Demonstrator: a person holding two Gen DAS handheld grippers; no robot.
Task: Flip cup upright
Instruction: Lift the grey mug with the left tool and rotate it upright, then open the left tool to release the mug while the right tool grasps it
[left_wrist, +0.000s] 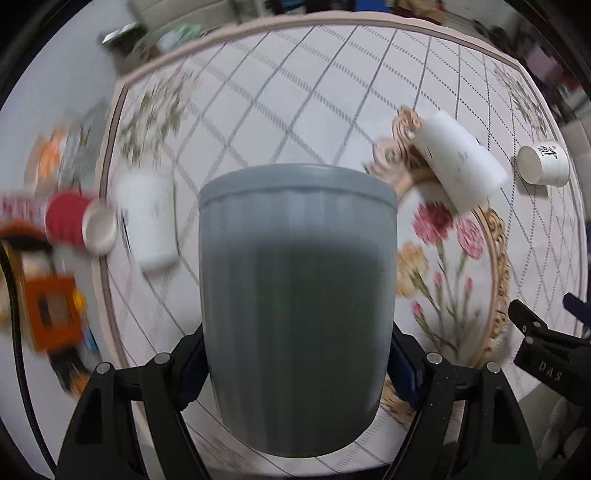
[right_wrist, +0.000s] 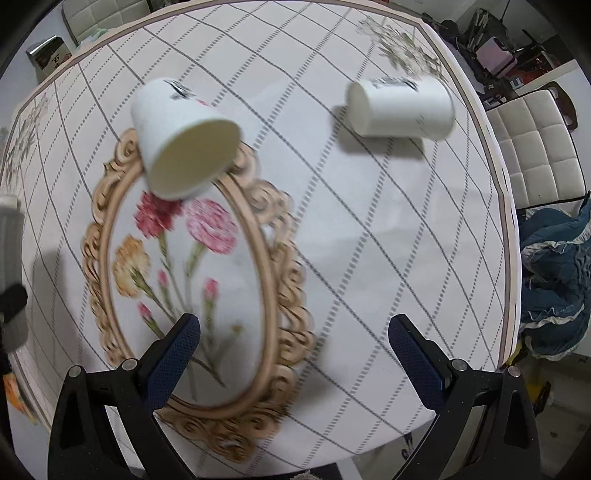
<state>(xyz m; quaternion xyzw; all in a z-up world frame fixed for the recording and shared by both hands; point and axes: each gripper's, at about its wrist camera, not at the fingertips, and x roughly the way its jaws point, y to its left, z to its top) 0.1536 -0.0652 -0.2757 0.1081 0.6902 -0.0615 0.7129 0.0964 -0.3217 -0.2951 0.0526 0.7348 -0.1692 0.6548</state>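
Note:
My left gripper (left_wrist: 297, 354) is shut on a grey ribbed cup (left_wrist: 297, 295) and holds it above the table; the cup fills the middle of the left wrist view. A white cup (left_wrist: 461, 158) lies on its side on the ornate oval print; it also shows in the right wrist view (right_wrist: 181, 136), its open mouth toward me. Another white cup (right_wrist: 402, 107) lies on its side at the far right; it shows small in the left wrist view (left_wrist: 543, 162). A third white cup (left_wrist: 146, 218) sits at the left. My right gripper (right_wrist: 293, 354) is open and empty above the tablecloth.
A round table with a checked, flowered cloth (right_wrist: 351, 240). A red cup (left_wrist: 77, 225) lies at the left table edge beside blurred clutter. A white padded chair (right_wrist: 535, 147) and blue fabric (right_wrist: 557, 277) stand at the right. The right gripper's body shows at the right of the left wrist view (left_wrist: 543, 343).

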